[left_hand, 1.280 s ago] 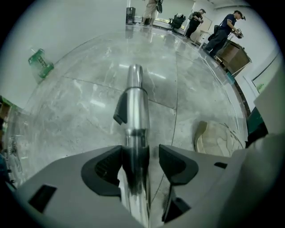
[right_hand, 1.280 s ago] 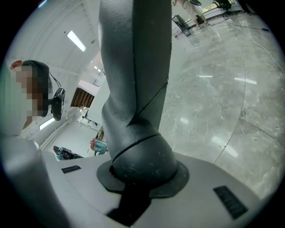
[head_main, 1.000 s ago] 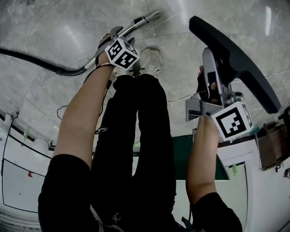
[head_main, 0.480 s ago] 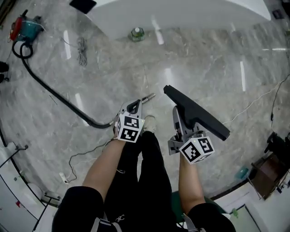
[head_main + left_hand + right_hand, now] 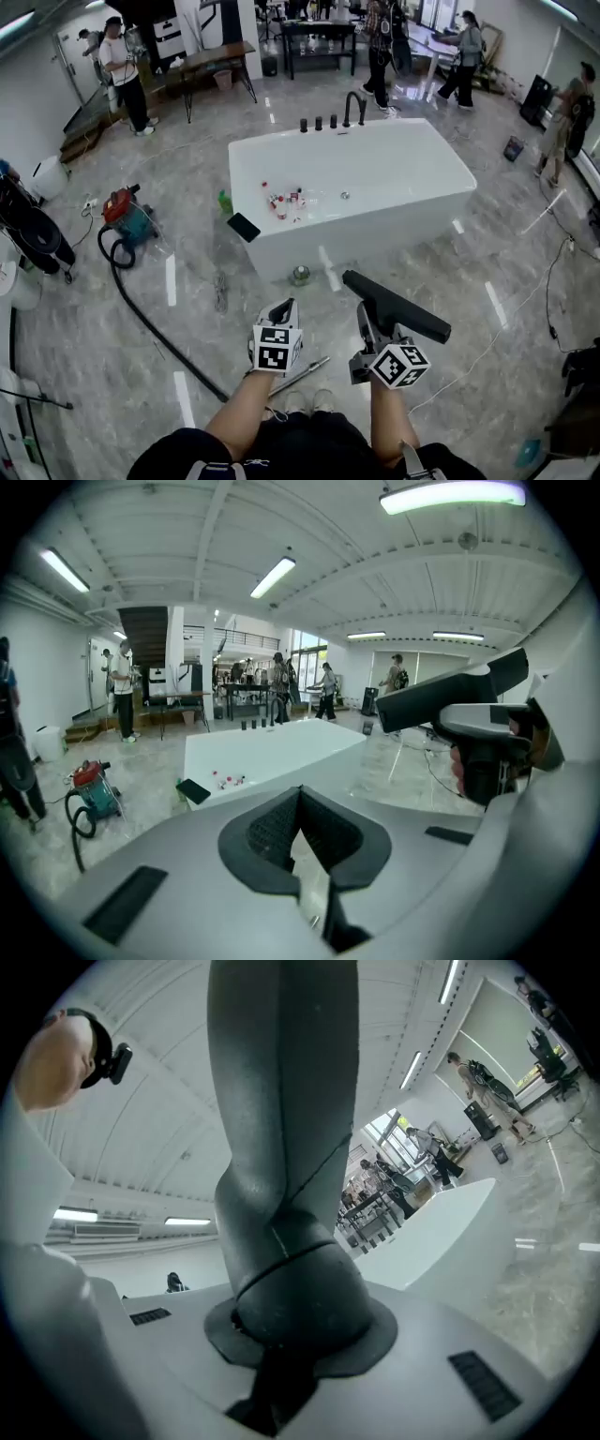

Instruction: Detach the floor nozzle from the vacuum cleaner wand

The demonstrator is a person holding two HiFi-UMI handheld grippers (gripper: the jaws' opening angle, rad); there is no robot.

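Note:
In the head view the black floor nozzle (image 5: pixel 396 306) is off the wand and held up in the air. My right gripper (image 5: pixel 367 321) is shut on its neck. The right gripper view shows that dark neck (image 5: pixel 281 1241) clamped between the jaws of my right gripper (image 5: pixel 279 1340). The metal wand (image 5: pixel 302 365) lies on the floor by the person's feet, joined to a black hose (image 5: pixel 150 328). My left gripper (image 5: pixel 286 309) is raised beside the right one, shut and empty; its jaws (image 5: pixel 300 808) meet with nothing between them. The nozzle (image 5: pixel 450 688) shows at that view's right.
The hose runs to a red vacuum cleaner (image 5: pixel 127 214) at the left. A white bathtub (image 5: pixel 375 187) stands ahead with small items on its rim. Several people and tables stand at the back of the room. A thin cable (image 5: pixel 487 347) crosses the floor at right.
Both grippers have risen from the floor to about waist height and the view has lifted to the room. The left gripper has left the wand; the nozzle stays in the right gripper.

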